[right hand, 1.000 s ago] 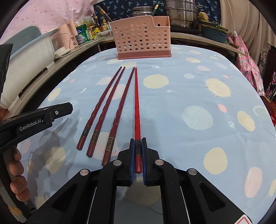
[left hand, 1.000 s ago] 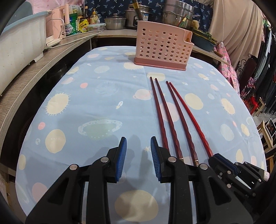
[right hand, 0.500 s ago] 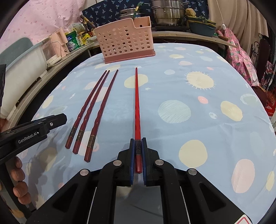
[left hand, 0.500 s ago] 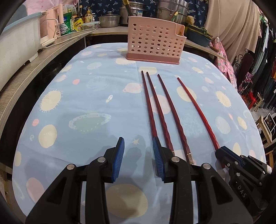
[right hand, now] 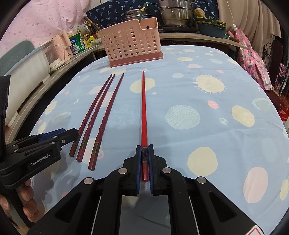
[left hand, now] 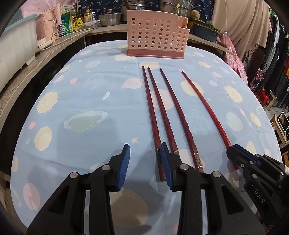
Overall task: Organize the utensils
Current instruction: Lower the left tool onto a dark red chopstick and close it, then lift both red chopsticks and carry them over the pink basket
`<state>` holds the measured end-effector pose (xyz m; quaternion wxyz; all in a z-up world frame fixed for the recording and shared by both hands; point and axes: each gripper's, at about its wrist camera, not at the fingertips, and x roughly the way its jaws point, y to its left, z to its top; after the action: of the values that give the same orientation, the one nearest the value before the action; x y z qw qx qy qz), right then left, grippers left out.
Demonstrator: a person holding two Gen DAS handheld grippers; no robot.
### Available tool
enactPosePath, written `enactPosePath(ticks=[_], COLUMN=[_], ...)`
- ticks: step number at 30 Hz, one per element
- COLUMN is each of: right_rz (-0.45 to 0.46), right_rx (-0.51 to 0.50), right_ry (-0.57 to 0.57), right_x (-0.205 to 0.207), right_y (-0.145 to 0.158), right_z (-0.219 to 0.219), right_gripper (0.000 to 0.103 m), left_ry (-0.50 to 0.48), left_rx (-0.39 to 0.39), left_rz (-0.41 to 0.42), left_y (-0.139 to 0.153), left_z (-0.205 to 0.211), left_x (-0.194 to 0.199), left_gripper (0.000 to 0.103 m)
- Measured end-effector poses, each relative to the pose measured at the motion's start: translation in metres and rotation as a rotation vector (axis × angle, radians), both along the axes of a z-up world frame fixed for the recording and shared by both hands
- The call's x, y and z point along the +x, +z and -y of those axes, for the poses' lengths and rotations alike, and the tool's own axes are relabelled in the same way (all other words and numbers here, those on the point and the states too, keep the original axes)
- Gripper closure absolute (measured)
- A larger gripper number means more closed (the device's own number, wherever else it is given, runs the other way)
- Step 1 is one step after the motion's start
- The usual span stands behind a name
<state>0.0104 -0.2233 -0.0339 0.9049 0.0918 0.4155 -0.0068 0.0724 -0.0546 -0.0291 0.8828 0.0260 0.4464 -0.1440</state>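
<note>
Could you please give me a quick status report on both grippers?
Right gripper shut on red chopstick. Left gripper open over three dark-red chopsticks. Pink perforated plastic holder ahead, path unobstructed.

Both my wrist cameras sat low and close over the tablecloth (left hand: pixel 108 101), facing the pink basket (right hand: pixel 131 47), sharing the chopsticks (left hand: pixel 162 112) between them.

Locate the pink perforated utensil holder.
The pink perforated utensil holder stands at the table's far edge in both views, beyond the tips of the three loose chopsticks, before the steel pots.
</note>
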Motion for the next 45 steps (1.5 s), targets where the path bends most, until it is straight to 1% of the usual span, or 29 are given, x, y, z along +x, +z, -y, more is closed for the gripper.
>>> enactPosePath(ticks=[8, 12, 19, 22, 24, 27, 33, 40, 45], right_rz=[0.001, 0.002, 0.004, 0.004, 0.005, 0.005, 0.004, 0.011, 0.048], right_rx=[0.005, 0.009, 0.015, 0.014, 0.009, 0.004, -0.005, -0.002, 0.019], right_ry=[-0.001, 0.0, 0.002, 0.002, 0.003, 0.002, 0.001, 0.002, -0.011], right_x=[0.0, 0.0, 0.001, 0.001, 0.001, 0.001, 0.001, 0.0, 0.001], right_y=[0.0, 0.0, 0.0, 0.0, -0.001, -0.001, -0.001, 0.005, 0.028], right_z=[0.0, 0.001, 0.002, 0.002, 0.001, 0.001, -0.001, 0.0, 0.007], right_gripper=[0.096, 0.096, 0.096, 0.096, 0.096, 0.096, 0.096, 0.096, 0.096], left_ry=[-0.008, -0.006, -0.004, -0.001, 0.001, 0.001, -0.003, 0.007, 0.018], left_rx=[0.012, 0.03, 0.037, 0.033, 0.023, 0.011, -0.012, -0.037, -0.06], left_rz=[-0.007, 0.01, 0.013, 0.017, 0.014, 0.008, -0.001, 0.017, 0.057], left_y=[-0.004, -0.005, -0.005, -0.006, -0.005, -0.006, -0.003, 0.013, 0.039], left_z=[0.004, 0.007, 0.007, 0.006, 0.004, 0.001, -0.003, -0.011, -0.018], left_x=[0.0, -0.003, -0.003, -0.004, -0.003, -0.002, 0.0, 0.001, 0.004], left_gripper=[0.069, 0.069, 0.071, 0.078, 0.086, 0.096, 0.096, 0.096, 0.096])
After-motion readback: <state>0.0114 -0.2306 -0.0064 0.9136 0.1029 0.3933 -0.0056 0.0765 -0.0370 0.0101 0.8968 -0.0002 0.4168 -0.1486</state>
